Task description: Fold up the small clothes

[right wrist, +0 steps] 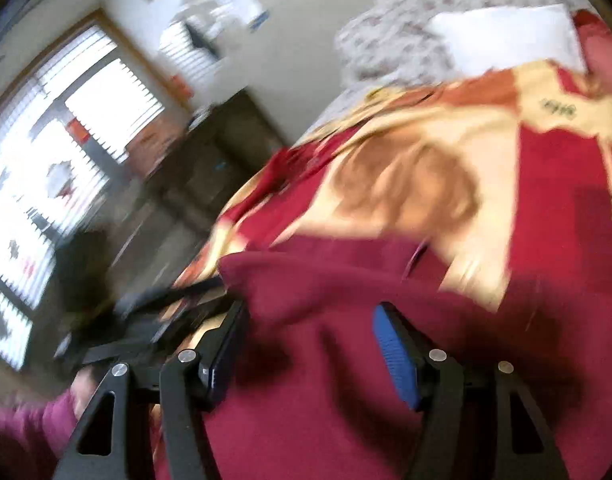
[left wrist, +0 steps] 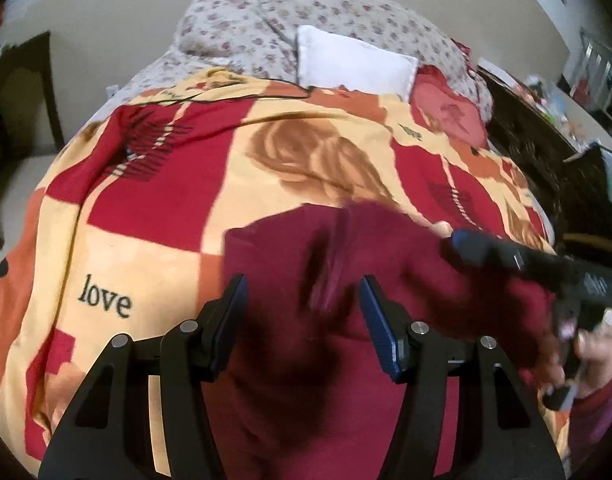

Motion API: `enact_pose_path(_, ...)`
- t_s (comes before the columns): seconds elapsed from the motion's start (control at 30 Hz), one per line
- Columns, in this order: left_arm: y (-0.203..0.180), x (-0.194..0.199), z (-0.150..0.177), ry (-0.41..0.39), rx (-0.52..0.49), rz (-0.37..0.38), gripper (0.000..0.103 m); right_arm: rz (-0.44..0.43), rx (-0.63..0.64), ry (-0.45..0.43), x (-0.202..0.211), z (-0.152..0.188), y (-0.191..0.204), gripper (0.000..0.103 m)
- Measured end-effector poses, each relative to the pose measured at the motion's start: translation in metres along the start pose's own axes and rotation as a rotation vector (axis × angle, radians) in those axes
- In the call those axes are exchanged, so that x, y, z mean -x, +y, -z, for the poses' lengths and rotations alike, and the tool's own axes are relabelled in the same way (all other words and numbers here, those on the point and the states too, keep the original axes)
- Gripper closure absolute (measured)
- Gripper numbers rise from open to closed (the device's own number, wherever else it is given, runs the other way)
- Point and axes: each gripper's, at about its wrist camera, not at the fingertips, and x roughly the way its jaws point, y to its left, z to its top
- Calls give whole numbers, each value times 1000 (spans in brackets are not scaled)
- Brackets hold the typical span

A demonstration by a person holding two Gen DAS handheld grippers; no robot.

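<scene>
With both my left tool and right tool spread apart over the maroon garment near the bed's front edge, I judge folding barely begun.

Legible text: "love", black lowercase serif, on cream patch of blanket, left wrist view, left of centre. Second small dark word near blanket's far right edge, too small to confirm. Right wrist view: similar mark, blurred, unreadable.

Parted right tool over maroon garment
</scene>
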Motion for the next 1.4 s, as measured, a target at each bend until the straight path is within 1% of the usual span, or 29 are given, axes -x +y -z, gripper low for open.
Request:
enact_pose_path(0.03,5,2,0,1,13,-4,46,23,-10,-5,-1,-3,1,41)
enact_pose_path(0.1,14,6,3,-4,24,-7,46,-10,24,-9,4,3,13,41)
enact_pose_path(0.13,17,7,4,-5,27,-10,46,-29,80,-1,5,12,26,41)
enact_pose_path(0.17,23,9,6,-5,34,-17,46,-21,141,15,4,21,39,41)
enact_pose_path(0.2,27,10,8,-3,44,-21,46,4,203,32,1,30,50,41)
enact_pose_path(0.27,35,10,12,1,74,-24,46,102,365,66,-15,51,76,41)
enact_pose_path(0.3,39,10,14,4,89,-22,46,124,399,71,-20,59,79,41)
enact_pose_path(0.37,42,12,17,7,110,-18,46,202,447,95,-41,67,83,41)
enact_pose_path(0.43,43,16,20,8,115,-17,46,292,473,113,-62,70,79,45)
enact_pose_path(0.47,43,18,21,8,115,-17,46,306,483,118,-65,70,77,47)
enact_pose_path(0.53,43,22,24,6,114,-18,45,368,522,107,-72,71,71,58)
enact_pose_path(0.57,43,24,25,6,113,-20,45,381,522,99,-69,71,69,69)
enact_pose_path(0.6,44,25,25,7,114,-21,46,372,500,89,-69,65,64,74)
enact_pose_path(0.63,44,25,25,7,119,-23,46,335,447,78,-63,61,57,77)
enact_pose_path(0.7,47,30,24,4,135,-27,46,267,377,67,-51,56,53,92)
enact_pose_path(0.77,51,39,21,-14,156,-19,46,166,304,48,-33,54,56,92)
enact_pose_path(0.8,52,44,19,-32,163,-13,46,110,298,36,-21,55,64,92)
enact_pose_path(0.9,53,59,14,-81,183,-17,46,13,306,41,-12,62,89,93)
enact_pose_path(1.0,50,62,12,-104,204,-9,46,19,314,80,-33,76,103,92)
enact_pose_path(1.03,48,60,12,-97,207,-7,46,27,297,112,-46,79,101,92)
enact_pose_path(1.1,40,52,15,-56,193,1,46,28,215,205,-67,86,90,91)
enact_pose_path(1.13,35,49,17,-47,176,1,46,4,167,199,-62,88,84,91)
enact_pose_path(1.17,30,47,19,-43,155,-4,46,-21,141,172,-51,88,81,91)
enact_pose_path(1.23,22,45,23,-41,114,-21,46,-51,88,99,-13,88,69,91)
enact_pose_path(1.27,17,42,26,-37,92,-30,46,-52,70,62,9,88,62,87)
enact_pose_path(1.3,13,38,29,-25,73,-32,46,-43,61,34,27,88,56,75)
enact_pose_path(1.33,10,35,30,-15,60,-28,46,-18,54,0,48,89,48,66)
enact_pose_path(1.37,5,30,33,-3,45,-24,46,30,46,-42,70,90,38,54)
enact_pose_path(1.4,2,25,35,3,37,-27,46,83,39,-69,85,91,29,53)
